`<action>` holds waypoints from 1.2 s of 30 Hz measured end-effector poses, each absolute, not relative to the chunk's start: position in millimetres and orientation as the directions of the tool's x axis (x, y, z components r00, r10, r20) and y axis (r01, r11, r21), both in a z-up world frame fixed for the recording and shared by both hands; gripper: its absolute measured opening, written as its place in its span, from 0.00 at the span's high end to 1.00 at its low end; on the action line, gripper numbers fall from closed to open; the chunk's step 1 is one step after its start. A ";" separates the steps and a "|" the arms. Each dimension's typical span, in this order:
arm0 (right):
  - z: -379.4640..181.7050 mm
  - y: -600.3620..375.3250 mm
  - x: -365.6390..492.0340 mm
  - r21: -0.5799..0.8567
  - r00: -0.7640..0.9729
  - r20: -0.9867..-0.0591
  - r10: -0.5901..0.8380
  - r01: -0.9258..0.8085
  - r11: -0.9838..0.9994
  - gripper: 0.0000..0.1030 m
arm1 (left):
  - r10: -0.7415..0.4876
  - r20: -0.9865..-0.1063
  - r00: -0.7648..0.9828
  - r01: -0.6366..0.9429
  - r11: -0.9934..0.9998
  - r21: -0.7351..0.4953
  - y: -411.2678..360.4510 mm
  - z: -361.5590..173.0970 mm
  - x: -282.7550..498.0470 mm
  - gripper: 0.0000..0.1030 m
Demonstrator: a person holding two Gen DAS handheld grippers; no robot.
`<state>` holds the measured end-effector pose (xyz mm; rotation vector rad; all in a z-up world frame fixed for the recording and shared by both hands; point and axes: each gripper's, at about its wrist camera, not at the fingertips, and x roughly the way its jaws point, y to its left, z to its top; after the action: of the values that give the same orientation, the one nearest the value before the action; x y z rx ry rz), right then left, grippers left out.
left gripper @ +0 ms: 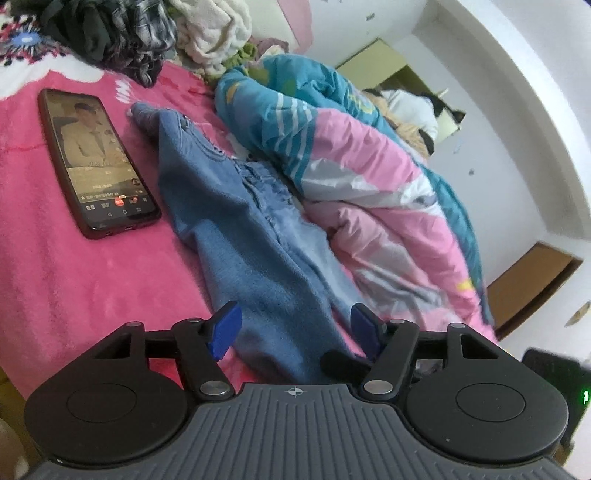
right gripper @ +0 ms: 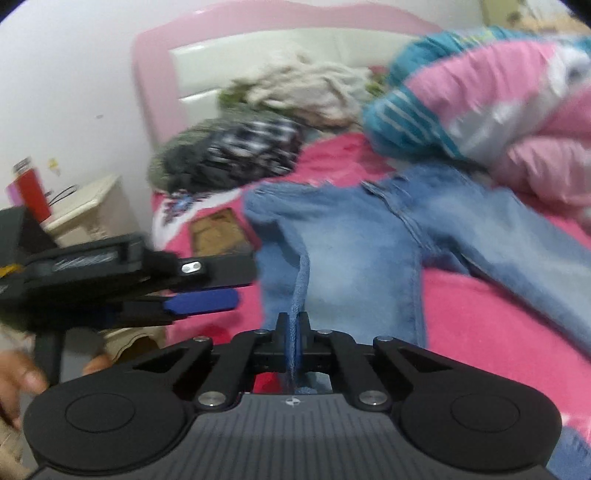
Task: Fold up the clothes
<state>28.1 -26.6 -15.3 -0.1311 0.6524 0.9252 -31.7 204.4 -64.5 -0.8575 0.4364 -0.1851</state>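
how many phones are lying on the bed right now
1. The phone lies face up with its screen lit on the pink blanket, just beside the jeans. Others could be hidden under the clothes pile.

The jeans (left gripper: pixel 236 229) are lying on the bed (left gripper: pixel 55 280), between the phone (left gripper: pixel 98 158) and the quilt (left gripper: pixel 351 177). A pile of clothes (left gripper: pixel 122 33) is sitting at the bed's far edge.

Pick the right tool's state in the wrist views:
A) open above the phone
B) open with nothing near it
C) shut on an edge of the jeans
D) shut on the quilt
C: in the right wrist view the right tool has its pads pressed together on a raised fold of the blue jeans, which lie spread on the pink blanket.
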 end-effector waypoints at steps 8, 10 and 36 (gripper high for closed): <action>-25.6 1.5 -7.8 0.062 0.351 -0.625 0.697 -0.868 0.492 0.98 | -0.329 -0.301 0.895 -0.053 0.591 -0.805 214.8 -66.5 -21.1 0.34; -29.8 7.4 -14.8 0.031 0.339 -0.642 0.688 -0.885 0.465 0.97 | -0.310 -0.336 0.889 -0.085 0.610 -0.788 213.3 -68.6 -18.8 0.38; -1.5 -20.9 34.9 0.062 0.497 -0.708 0.501 -0.664 0.746 0.83 | -0.164 -0.500 0.850 -0.323 0.587 -0.742 237.7 -94.7 -35.2 0.96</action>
<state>34.9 -20.9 -1.5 -0.2309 0.7750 0.7127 -35.2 237.7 -94.7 -0.9526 0.5678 0.0987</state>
